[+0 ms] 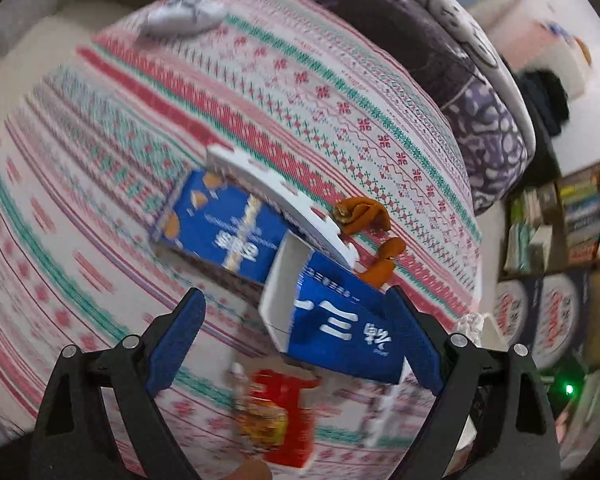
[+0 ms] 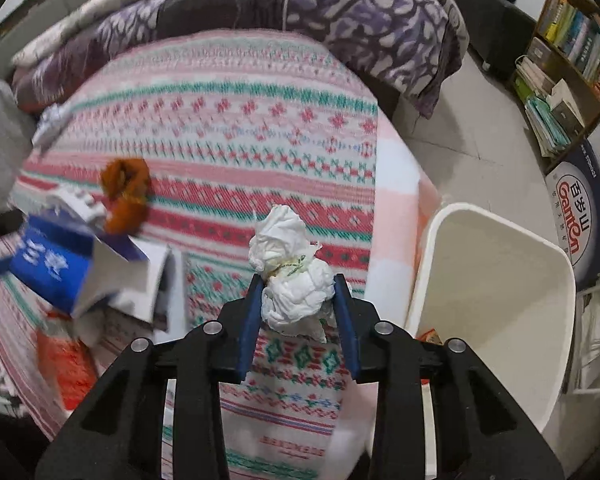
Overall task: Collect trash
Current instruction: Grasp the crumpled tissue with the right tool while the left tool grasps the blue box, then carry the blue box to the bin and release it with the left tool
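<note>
From your left wrist camera, your left gripper [image 1: 296,320] hangs with its jaws spread wide over the bed [image 1: 340,92], bracketing the open end of a blue box [image 1: 340,324] without visibly pinching it; whether the far pad touches it you cannot tell. A second blue box [image 1: 216,224], orange peels [image 1: 364,212], a red packet [image 1: 280,412] and a crumpled wrapper [image 1: 180,16] lie uncollected on the blanket.

From your right wrist camera, your right gripper [image 2: 298,292] has its jaws closed on a crumpled tissue wad [image 2: 288,276], held above the bed and beside the white bin [image 2: 548,280]. The bin looks almost empty, a scrap showing low inside, so most collecting seems left to do.
</note>
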Demonstrator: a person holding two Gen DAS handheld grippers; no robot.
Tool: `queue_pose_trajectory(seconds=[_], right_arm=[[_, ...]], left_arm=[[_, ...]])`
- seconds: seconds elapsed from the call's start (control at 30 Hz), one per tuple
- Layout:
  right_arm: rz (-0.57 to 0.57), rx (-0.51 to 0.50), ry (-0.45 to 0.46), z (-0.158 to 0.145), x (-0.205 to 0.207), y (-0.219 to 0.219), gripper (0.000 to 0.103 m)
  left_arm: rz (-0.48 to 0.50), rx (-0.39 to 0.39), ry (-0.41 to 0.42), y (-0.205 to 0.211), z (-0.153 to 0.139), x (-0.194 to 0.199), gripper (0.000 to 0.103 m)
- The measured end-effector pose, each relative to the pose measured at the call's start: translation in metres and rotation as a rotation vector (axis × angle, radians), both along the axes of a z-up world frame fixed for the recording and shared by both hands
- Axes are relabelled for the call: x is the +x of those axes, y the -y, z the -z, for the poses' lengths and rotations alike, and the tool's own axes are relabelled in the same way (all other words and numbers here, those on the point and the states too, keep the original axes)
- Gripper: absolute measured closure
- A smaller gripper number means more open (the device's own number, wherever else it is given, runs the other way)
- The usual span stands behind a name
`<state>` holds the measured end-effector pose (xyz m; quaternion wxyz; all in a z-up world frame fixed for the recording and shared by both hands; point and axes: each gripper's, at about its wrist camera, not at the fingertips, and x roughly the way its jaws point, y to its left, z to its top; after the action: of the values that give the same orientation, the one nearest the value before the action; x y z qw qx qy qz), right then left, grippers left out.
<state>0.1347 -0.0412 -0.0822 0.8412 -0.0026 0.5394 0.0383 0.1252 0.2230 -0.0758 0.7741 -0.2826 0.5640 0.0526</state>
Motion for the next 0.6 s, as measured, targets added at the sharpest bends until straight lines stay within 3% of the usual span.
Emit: queue_pose_trajectory(seconds=[0.23,0.33,0.43,0.6], right_arm=[[-0.015,0.026,0.031,-0.007,0.003,-0.007,0.070],[-0.009,0.033,0.033,-0.007,0.003,-0.006,0.070],[0.000,0.049,0.040,-0.011,0.003,-0.005,0.070],[0.009,0.074,0.067,-0.019,0.001,-0.004,0.070]], left_arm=[[-0.012,-0.023,-0.023,0.020,0.020,0.014,0.017],[0.004,-0.012,0.022,0.022,0.012,0.017,0.037],[0.030,-0.025,0.075,0.021,0.001,0.017,0.066],[0.067,-0.042,0.142,0.019,-0.018,0.018,0.078]])
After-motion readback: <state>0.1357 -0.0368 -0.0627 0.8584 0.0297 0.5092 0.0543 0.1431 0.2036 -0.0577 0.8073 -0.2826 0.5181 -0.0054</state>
